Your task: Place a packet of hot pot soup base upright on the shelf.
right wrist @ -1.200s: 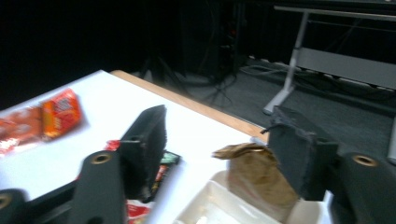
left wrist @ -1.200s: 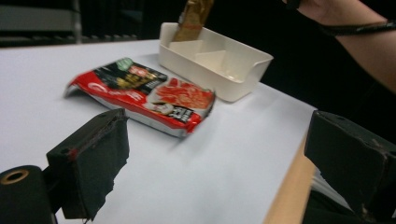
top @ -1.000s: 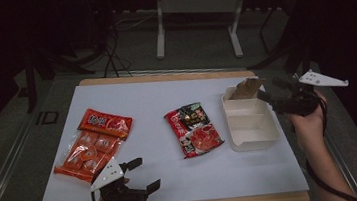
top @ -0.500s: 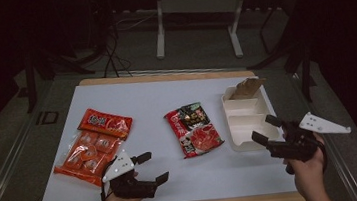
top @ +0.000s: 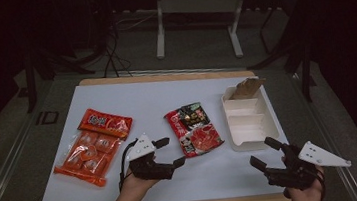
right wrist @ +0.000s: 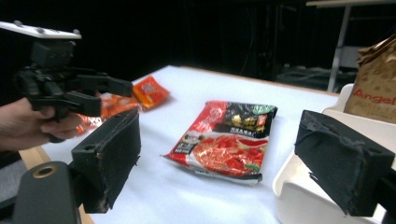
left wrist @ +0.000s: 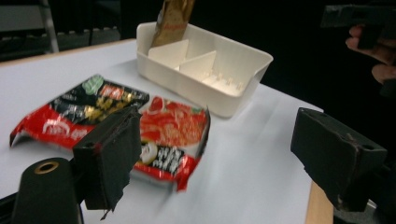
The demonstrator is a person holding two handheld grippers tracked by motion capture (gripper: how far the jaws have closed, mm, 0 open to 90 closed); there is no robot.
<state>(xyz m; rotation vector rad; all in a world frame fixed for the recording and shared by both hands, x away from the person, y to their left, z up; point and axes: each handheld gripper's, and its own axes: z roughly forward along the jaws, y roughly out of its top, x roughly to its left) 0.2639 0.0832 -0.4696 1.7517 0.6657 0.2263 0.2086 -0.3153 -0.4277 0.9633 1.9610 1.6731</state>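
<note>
We hold the left gripper [top: 168, 153] low over the near part of the desk [top: 166, 94], its jaws wide apart with nothing between them; they have just been closing a little. Just ahead of its jaws, slightly to its right in the high view, lies the red and black hot-pot seasoning packet [top: 193, 129], flat on the white desk top and not touched by either jaw. In the left gripper view the same packet [left wrist: 116, 126] sits right beyond the left jaw, near edge blurred.

Our right gripper [top: 264, 153] hovers at the near right corner of the desk, its jaws spread wide and empty. Just ahead of it stands the white divided tray [top: 247, 121], its near wall close to the jaw tips. The packet lies to the left of this gripper, beside the tray without touching it.

At the tray's far end a brown paper pouch [top: 247, 88] leans upright. To the left of the left gripper lies an orange snack bag [top: 93, 146].
</note>
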